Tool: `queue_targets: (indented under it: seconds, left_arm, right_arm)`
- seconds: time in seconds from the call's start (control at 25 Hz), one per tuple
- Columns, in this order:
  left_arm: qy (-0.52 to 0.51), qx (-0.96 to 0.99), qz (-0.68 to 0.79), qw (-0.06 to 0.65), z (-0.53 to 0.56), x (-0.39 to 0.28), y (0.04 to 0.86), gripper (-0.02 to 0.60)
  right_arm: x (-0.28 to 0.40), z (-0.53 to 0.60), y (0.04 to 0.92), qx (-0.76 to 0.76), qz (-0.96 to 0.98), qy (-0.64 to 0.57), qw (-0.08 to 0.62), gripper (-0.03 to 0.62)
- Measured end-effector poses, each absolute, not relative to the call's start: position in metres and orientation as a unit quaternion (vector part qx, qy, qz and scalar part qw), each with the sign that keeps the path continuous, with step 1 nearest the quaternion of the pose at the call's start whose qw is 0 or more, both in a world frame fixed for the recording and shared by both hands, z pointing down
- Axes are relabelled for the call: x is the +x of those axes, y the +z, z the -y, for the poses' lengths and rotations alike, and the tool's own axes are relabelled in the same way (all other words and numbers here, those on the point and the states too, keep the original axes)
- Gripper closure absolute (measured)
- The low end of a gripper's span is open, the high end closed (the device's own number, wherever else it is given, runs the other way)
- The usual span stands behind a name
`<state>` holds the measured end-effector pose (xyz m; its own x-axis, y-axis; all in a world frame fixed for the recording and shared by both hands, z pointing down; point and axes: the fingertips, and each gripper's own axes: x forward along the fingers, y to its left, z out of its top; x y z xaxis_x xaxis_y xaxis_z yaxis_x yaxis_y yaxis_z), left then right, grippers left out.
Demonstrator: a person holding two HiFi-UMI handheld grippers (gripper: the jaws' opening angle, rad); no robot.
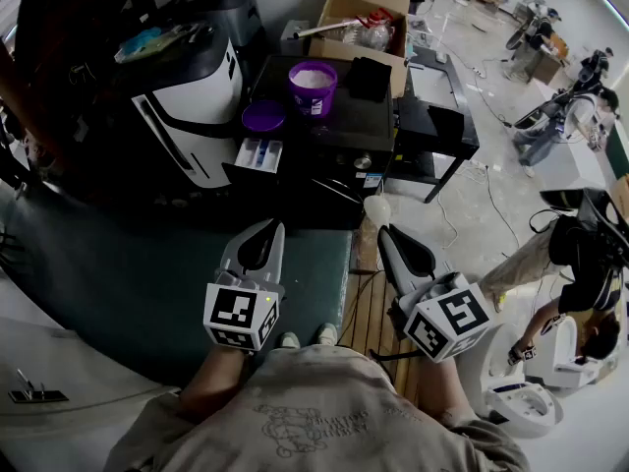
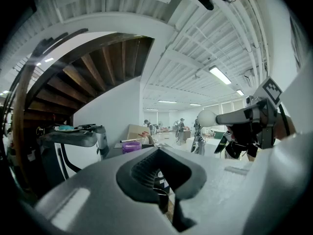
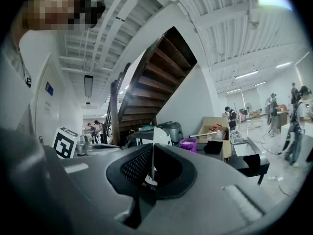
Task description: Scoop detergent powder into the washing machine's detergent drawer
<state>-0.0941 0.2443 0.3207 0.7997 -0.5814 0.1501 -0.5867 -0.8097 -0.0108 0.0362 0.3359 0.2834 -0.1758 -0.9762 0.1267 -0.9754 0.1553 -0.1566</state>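
My right tool (image 1: 383, 231) is clenched on a white scoop (image 1: 376, 207); my left tool (image 1: 271, 226) is closed on nothing. No scooping yet, I judge. Next I must reach the open powder tub (image 1: 313, 85) on the worktop (image 1: 344, 131), near the drawer (image 1: 259, 153).

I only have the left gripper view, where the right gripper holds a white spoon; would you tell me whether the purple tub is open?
Observer: Yes; the head view shows the purple tub uncovered, white powder inside.
Operator: Thank you. Where is its lid?
Observer: The purple lid lies beside the tub, on the washing machine's side.
Operator: Is the detergent drawer out?
Observer: Yes, the detergent drawer is pulled out, just below the lid in the head view.
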Motion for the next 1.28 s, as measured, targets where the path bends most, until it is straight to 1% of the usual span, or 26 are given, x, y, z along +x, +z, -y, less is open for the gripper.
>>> queue_targets:
  seconds: [0.32,0.92,1.28]
  left_arm:
    - [0.077,0.948,0.309,0.018,-0.244,-0.089,0.320,0.581]
    - [0.082,0.949,0.304,0.009,-0.250,-0.058,0.322,0.581]
    - [0.091,0.946,0.310,0.008,-0.246,-0.058,0.322,0.581]
  right_arm:
    - [0.040,-0.334,0.288,-0.635,-0.764,-0.111,0.002,0.559]
    - [0.066,-0.342,0.302,-0.627,-0.768,-0.127,0.015,0.559]
    - [0.071,-0.339,0.310,-0.620,-0.773,-0.135,0.015,0.559]
